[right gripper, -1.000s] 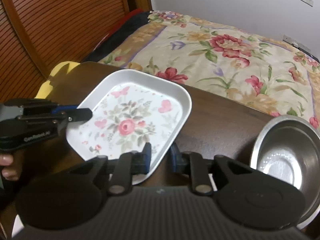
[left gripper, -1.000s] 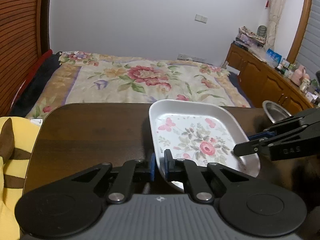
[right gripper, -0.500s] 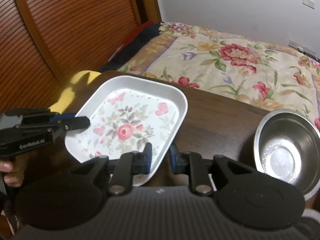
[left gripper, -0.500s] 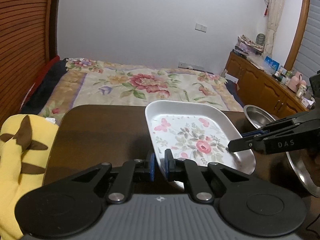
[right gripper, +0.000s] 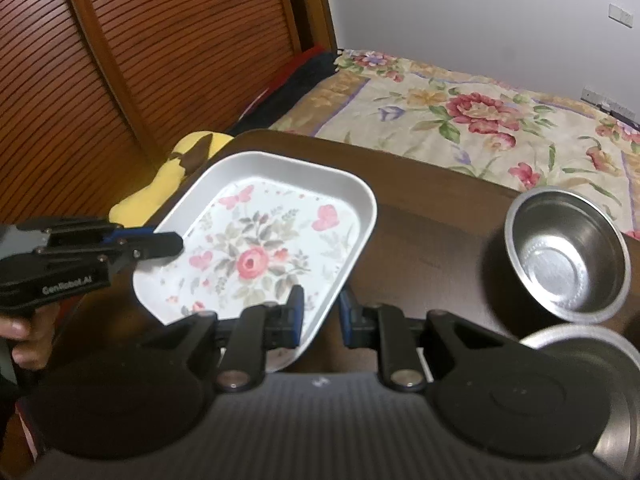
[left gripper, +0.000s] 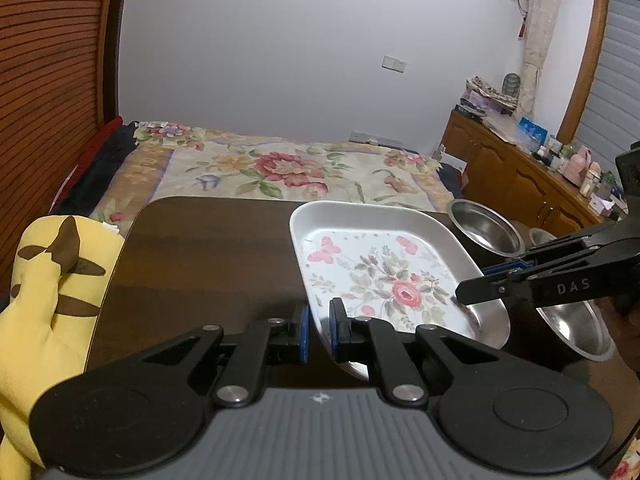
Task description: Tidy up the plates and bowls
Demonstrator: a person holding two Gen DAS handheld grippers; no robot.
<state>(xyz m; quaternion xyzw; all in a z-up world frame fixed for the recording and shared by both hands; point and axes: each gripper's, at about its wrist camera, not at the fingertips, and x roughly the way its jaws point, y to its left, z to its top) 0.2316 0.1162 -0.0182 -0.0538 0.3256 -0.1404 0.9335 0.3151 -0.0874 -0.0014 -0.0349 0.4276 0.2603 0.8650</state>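
Observation:
A white rectangular plate (left gripper: 384, 272) with a rose and butterfly print is held above the dark wooden table (left gripper: 200, 248). My left gripper (left gripper: 319, 330) is shut on the plate's near rim. My right gripper (right gripper: 320, 312) straddles the opposite rim of the plate (right gripper: 260, 248), its jaws a little apart from the rim. Each gripper shows in the other's view: the right gripper (left gripper: 520, 280) and the left gripper (right gripper: 120, 244). A steel bowl (right gripper: 564, 260) stands on the table at the right, and a second steel bowl (right gripper: 592, 364) lies nearer.
A yellow plush toy (left gripper: 44, 300) lies at the table's left edge. A bed with a floral cover (left gripper: 280, 168) lies beyond the table. A wooden cabinet (left gripper: 516, 176) with clutter stands at the right. Slatted wooden doors (right gripper: 120, 60) are at the left.
Both grippers and the plate have risen and pulled back from the table. The right gripper's jaws have widened at the rim. Two steel bowls now show at the right.

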